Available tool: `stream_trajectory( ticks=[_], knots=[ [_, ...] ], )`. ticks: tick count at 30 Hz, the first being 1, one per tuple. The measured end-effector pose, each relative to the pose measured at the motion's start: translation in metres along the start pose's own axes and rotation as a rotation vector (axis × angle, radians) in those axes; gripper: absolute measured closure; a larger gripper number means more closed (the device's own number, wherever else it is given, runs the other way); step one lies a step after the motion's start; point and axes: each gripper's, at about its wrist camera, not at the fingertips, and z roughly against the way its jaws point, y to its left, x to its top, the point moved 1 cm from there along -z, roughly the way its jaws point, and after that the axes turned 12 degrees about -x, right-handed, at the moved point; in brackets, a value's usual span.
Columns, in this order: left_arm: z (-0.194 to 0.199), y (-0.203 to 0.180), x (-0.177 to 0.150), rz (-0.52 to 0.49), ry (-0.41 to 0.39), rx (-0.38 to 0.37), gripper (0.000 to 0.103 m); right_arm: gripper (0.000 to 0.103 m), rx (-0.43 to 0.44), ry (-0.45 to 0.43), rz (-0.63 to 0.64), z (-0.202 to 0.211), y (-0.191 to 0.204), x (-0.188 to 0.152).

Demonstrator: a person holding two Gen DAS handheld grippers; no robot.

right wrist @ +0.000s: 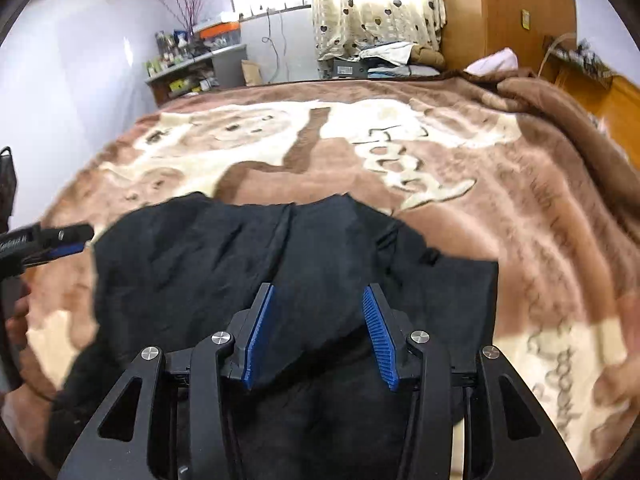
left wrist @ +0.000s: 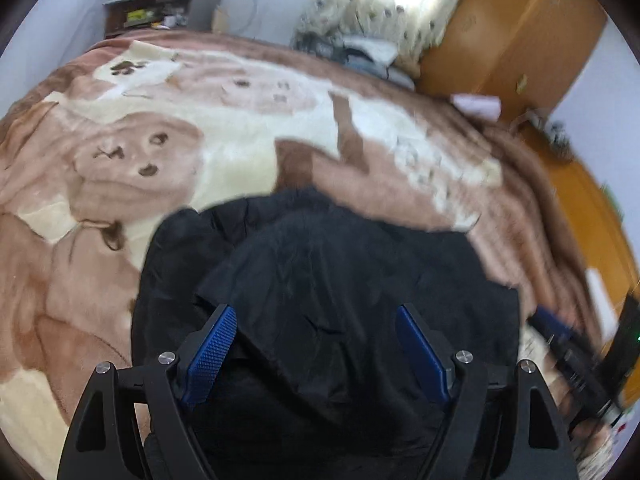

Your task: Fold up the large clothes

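A large black garment (left wrist: 320, 280) lies bunched and partly folded on the near part of the bed, and it also fills the lower middle of the right wrist view (right wrist: 224, 256). My left gripper (left wrist: 315, 309) hovers over it with its blue pads (left wrist: 212, 356) wide apart and nothing between them. My right gripper (right wrist: 319, 288) stands partly open over the garment. A fold of black cloth lies between its pads (right wrist: 380, 336), which do not press on it. Each gripper shows at the edge of the other's view: the right gripper (left wrist: 568, 344), the left gripper (right wrist: 60, 240).
A brown and cream bear-print blanket (right wrist: 400, 152) covers the bed. Beyond its far edge are a cluttered grey shelf (right wrist: 192, 68), a heart-print curtain (right wrist: 376, 4), a pile of folded things (right wrist: 384, 60) and a wooden wardrobe (right wrist: 508, 8).
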Motion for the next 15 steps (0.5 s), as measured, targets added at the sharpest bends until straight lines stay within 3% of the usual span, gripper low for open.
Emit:
stream_trajectory(
  ticks=[4,7,15],
  knots=[
    [-0.029,0.014,-0.009,-0.069,0.048,0.133,0.022,0.057,0.035,-0.002,0.019,-0.022,0.014,0.0],
    [-0.043,0.031,-0.013,-0.07,0.08,0.197,0.02,0.057,0.001,0.034,0.107,-0.043,0.031,-0.016],
    [-0.075,0.05,-0.026,-0.132,0.113,0.24,0.016,0.059,-0.016,0.08,0.127,-0.074,0.031,-0.053]
  ],
)
